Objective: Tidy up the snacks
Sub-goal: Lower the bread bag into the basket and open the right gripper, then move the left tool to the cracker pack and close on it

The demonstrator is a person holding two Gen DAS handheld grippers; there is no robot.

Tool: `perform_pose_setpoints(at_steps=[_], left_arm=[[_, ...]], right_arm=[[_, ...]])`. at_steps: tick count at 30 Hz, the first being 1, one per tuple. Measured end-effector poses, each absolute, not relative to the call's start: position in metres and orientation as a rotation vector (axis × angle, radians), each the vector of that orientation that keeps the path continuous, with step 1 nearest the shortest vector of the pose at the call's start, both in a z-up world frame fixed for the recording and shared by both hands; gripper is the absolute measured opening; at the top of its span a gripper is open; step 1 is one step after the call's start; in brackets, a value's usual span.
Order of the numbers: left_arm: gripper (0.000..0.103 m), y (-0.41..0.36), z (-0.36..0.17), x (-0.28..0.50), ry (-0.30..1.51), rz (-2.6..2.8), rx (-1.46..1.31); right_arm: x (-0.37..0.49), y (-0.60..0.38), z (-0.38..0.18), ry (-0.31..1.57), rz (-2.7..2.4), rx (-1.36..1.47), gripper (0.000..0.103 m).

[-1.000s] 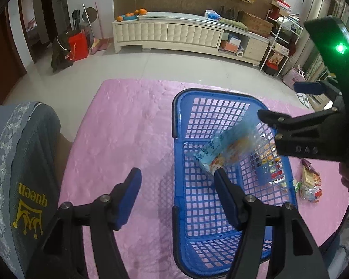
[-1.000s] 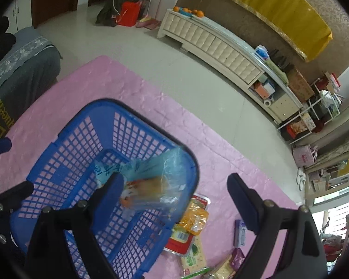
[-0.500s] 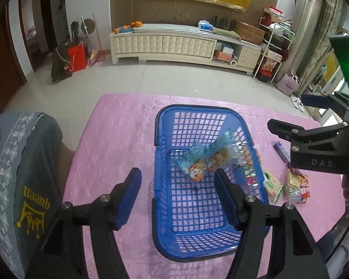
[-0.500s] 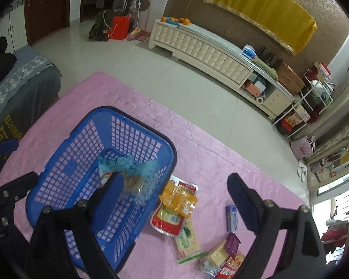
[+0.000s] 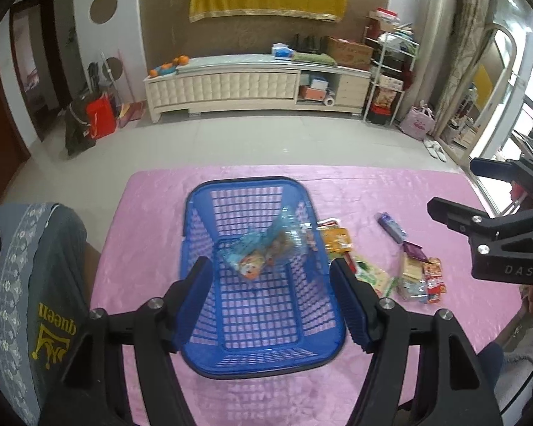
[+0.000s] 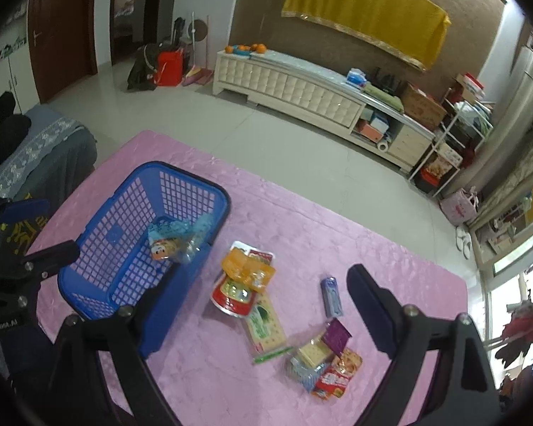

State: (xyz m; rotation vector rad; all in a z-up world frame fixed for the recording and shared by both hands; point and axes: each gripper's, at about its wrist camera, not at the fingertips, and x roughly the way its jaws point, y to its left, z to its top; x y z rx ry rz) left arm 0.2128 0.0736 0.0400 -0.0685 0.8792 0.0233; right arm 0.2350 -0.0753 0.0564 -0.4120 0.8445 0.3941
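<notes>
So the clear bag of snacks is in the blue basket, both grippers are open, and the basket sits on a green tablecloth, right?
Not quite: the tablecloth is pink, not green, as the right wrist view shows. The rest holds: the clear bag of snacks lies in the blue basket, and the left gripper and right gripper are both open.

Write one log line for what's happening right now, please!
left gripper: open | right gripper: open | basket: one snack bag | rest on table

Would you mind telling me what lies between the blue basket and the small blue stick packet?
In the right wrist view, an orange packet atop a red pouch lies between the blue basket and the blue stick packet.
</notes>
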Motion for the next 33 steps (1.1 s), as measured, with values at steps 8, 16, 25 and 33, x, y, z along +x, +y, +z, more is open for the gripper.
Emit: perform_pose_setpoints(at_steps=[8, 16, 25, 33], left_arm=[[0.07, 0.028, 0.031, 0.221, 0.894, -0.036, -0.052], [0.075, -0.023, 0.015, 0.238, 0.923, -0.105, -0.016], [0.075, -0.08, -0.033, 0.262, 1.02, -0.201, 0.027], [0.075, -0.123, -0.082, 0.284, 1.135, -0.278, 0.074]], right_arm=[[0.225, -0.13, 0.047, 0.859, 0.367, -0.382, 0.093], [0.227, -0.184, 0.021, 0.923, 0.322, -0.319, 0.093], [0.229, -0.242, -0.021, 1.027, 0.259, -0.209, 0.093], [0.243, -0.295, -0.077, 1.159, 0.192, -0.047, 0.093]])
